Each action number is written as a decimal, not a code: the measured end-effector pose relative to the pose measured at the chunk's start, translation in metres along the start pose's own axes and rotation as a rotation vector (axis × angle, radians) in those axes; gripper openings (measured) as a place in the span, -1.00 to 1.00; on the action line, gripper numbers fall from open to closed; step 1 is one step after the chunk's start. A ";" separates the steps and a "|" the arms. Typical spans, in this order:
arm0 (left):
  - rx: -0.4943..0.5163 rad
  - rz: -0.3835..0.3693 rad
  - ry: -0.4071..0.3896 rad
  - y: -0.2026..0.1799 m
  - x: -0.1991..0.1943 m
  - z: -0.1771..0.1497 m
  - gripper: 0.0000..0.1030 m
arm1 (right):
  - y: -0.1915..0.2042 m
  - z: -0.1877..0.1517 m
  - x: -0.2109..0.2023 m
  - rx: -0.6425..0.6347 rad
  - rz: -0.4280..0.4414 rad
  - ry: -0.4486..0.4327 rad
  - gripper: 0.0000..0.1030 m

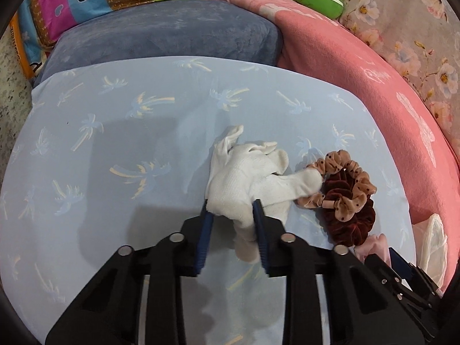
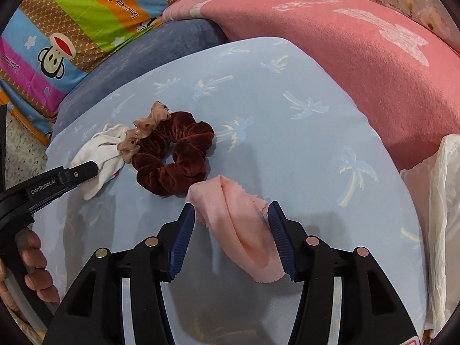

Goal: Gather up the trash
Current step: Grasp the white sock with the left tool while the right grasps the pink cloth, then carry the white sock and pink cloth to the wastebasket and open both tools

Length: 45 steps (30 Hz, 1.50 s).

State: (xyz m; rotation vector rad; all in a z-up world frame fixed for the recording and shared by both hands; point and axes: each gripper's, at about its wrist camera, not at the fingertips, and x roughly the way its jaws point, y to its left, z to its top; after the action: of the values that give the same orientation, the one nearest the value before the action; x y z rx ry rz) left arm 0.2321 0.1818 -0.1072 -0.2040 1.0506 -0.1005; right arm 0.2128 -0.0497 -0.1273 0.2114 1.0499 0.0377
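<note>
My left gripper point(image 1: 231, 206) is shut on a crumpled white cloth point(image 1: 247, 178) that lies on the light blue palm-print sheet point(image 1: 129, 149). The cloth also shows in the right wrist view point(image 2: 97, 155), with the left gripper's finger point(image 2: 83, 172) on it. A dark red velvet scrunchie point(image 1: 350, 215) and a tan dotted scrunchie point(image 1: 345, 184) lie just right of the cloth; they show in the right wrist view too, the dark red one point(image 2: 175, 161) and the tan one point(image 2: 143, 132). My right gripper point(image 2: 231, 210) is open, its jaws around a pink cloth strip point(image 2: 244, 230).
A white plastic bag point(image 2: 442, 215) lies at the sheet's right edge, also seen in the left wrist view point(image 1: 434, 247). A pink blanket point(image 1: 373, 92) rises on the right. A blue-grey cushion point(image 1: 172, 37) and a colourful cartoon quilt point(image 2: 72, 28) sit behind.
</note>
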 end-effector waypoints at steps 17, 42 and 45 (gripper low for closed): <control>0.000 -0.009 0.003 -0.008 -0.028 -0.037 -0.77 | 0.022 -0.024 -0.028 -0.069 0.044 -0.005 -0.89; 0.214 -0.089 -0.136 -0.107 -0.107 -0.064 -0.78 | -0.013 -0.025 -0.164 -0.016 0.100 -0.238 -0.88; 0.239 -0.099 -0.147 -0.120 -0.113 -0.068 -0.78 | -0.025 -0.026 -0.176 0.001 0.092 -0.259 -0.88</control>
State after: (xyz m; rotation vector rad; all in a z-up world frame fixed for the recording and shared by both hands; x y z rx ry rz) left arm 0.1193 0.0771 -0.0184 -0.0459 0.8733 -0.2951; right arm 0.1008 -0.0931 0.0063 0.2580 0.7817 0.0905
